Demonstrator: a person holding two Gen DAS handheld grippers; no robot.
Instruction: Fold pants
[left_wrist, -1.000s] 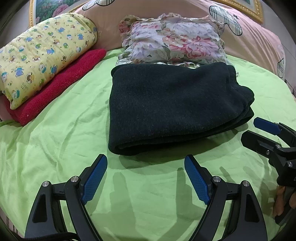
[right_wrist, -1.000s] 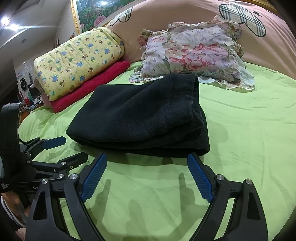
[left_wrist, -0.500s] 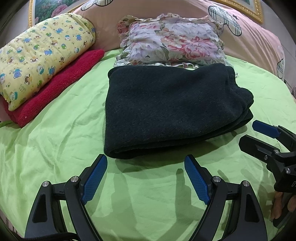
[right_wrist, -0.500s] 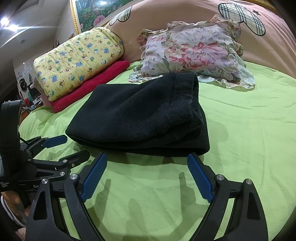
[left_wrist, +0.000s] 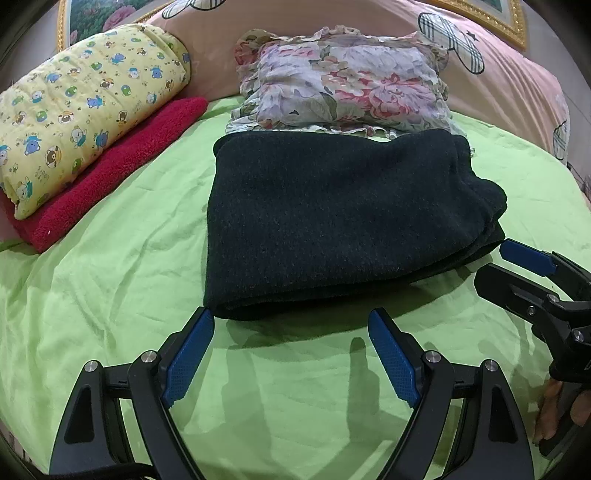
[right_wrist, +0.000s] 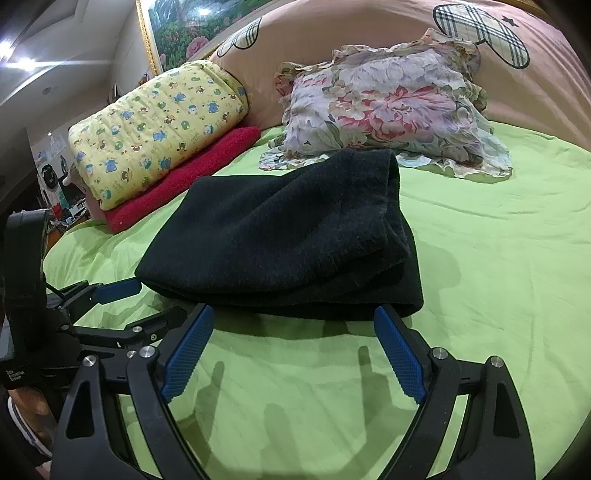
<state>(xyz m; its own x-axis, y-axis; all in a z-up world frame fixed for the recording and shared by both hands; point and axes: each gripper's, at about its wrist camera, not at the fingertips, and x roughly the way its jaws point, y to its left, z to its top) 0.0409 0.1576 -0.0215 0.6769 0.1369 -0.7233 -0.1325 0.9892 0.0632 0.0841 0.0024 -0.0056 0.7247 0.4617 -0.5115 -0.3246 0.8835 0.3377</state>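
Note:
Dark folded pants (left_wrist: 332, 221) lie in a thick rectangle on the green bedsheet (left_wrist: 110, 295); the right wrist view shows their stacked layers (right_wrist: 288, 236). My left gripper (left_wrist: 291, 317) stands open just before the near folded edge, with nothing between its blue pads. My right gripper (right_wrist: 294, 314) is open too, just short of the pants' near right corner. Each gripper shows in the other's view: the right one (left_wrist: 498, 266) beside the pants' right edge, the left one (right_wrist: 155, 301) at their left corner. Neither touches the cloth.
A floral pillow (left_wrist: 340, 81) lies right behind the pants. A yellow printed quilt (left_wrist: 81, 107) rests on a red blanket (left_wrist: 110, 173) at the left. A big pink cushion (left_wrist: 498, 85) backs the bed. A hand (left_wrist: 554, 417) grips the right tool's handle.

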